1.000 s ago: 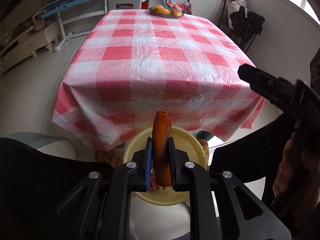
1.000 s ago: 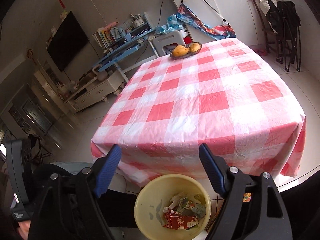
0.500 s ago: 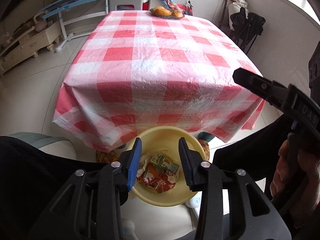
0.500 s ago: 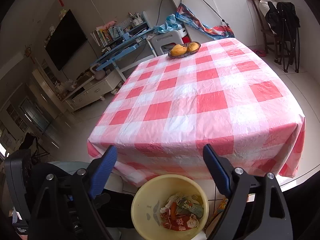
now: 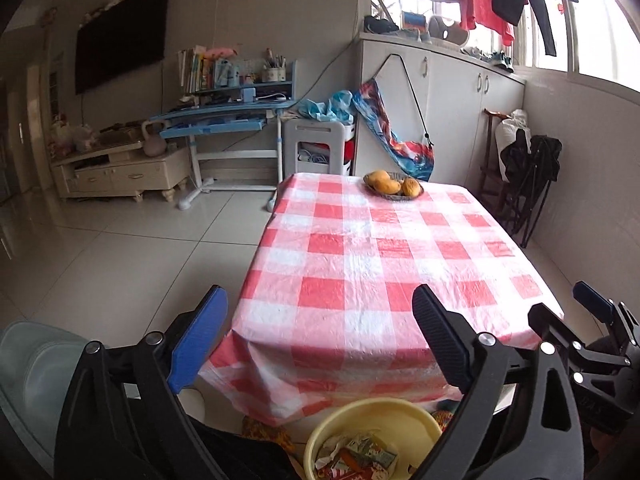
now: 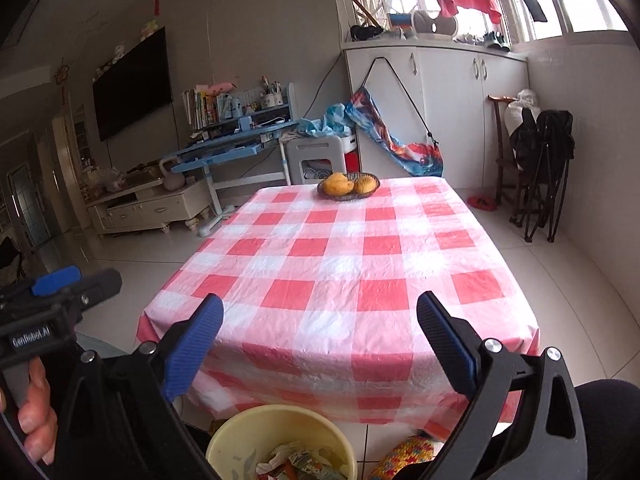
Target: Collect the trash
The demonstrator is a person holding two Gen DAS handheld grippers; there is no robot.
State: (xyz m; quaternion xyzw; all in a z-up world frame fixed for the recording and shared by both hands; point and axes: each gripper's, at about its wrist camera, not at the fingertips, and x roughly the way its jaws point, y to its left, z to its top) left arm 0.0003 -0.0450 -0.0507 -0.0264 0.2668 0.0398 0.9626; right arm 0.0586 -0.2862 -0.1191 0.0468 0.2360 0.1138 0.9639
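Trash (image 5: 356, 456) sits in the yellow bin (image 5: 340, 416) below the bench's (image 5: 380, 264) near edge. Left tool (image 5: 318, 338) and right tool (image 6: 320, 340) gape wide, empty. Scan the checkered top beyond the bin before finishing.

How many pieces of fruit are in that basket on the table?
2 visible, both in the basket at the far end of the table: one yellow-orange fruit on its left side, another on its right. More could be hidden behind them.
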